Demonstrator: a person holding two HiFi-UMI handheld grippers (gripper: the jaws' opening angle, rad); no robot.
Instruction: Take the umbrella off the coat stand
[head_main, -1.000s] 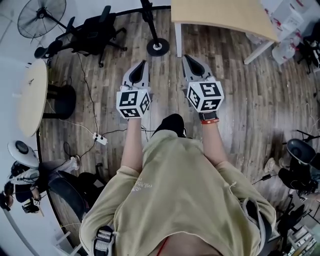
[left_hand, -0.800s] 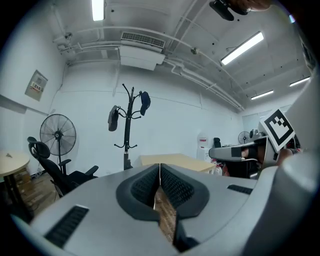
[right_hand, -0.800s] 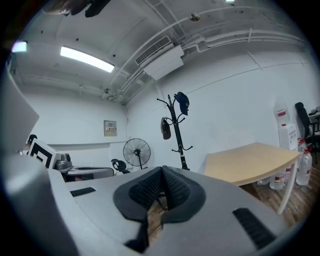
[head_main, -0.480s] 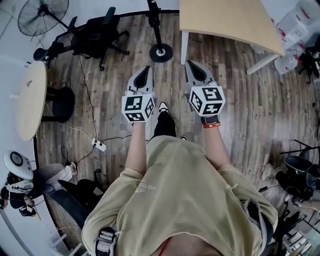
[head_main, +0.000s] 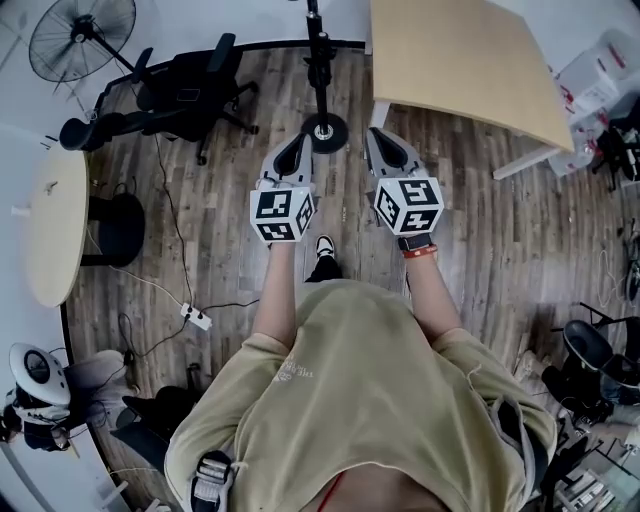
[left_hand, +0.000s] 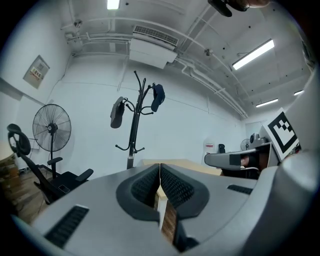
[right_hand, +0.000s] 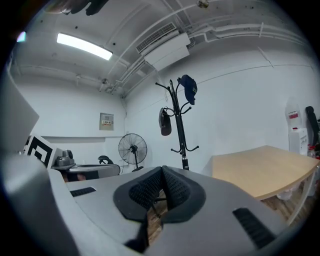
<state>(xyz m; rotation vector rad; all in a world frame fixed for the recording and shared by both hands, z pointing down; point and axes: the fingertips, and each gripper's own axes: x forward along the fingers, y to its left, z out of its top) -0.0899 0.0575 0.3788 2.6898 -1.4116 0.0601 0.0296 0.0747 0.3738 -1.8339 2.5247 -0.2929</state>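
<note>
The floor (head_main: 210, 240) is dark wood plank, grained, with a faint sheen. The far table (head_main: 470, 60) has a pale, smooth, matt top that looks like wood. The coat stand (left_hand: 134, 125) looks like black painted metal, slightly glossy. The left gripper (left_hand: 159, 170) and right gripper (right_hand: 161, 172) are matt grey plastic with black ribbed pads (left_hand: 176, 187). The person's shirt (head_main: 350, 400) is khaki cloth.

My head view looks steeply down from above the person's shoulders, facing the floor (head_main: 480, 230). Each gripper view rides low behind its own jaws and faces level across the room. All three share the coat stand (head_main: 321, 75), fan (head_main: 80, 35) and table (head_main: 470, 60), well ahead.
</note>
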